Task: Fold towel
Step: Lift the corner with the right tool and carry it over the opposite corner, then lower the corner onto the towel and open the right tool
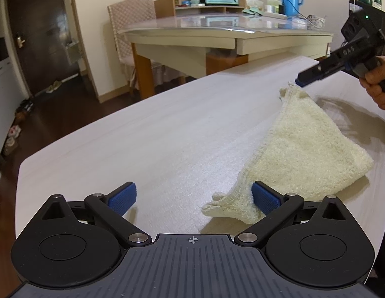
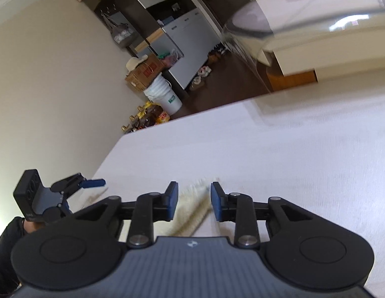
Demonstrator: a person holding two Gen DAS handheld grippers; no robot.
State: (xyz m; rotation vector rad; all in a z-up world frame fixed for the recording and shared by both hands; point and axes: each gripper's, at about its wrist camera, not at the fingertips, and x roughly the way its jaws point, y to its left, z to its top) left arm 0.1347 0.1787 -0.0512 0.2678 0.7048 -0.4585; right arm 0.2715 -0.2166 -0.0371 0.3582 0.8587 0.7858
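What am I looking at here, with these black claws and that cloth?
There is no robot. A person holds a two-finger gripper in each hand, and each has a camera looking along its fingers. One picture comes from the left gripper, the other from the right gripper. A cream towel lies rumpled on the white table. The left gripper is wide open beside the towel's near corner. The right one straddles the far corner, not clamped. Neither grips anything.
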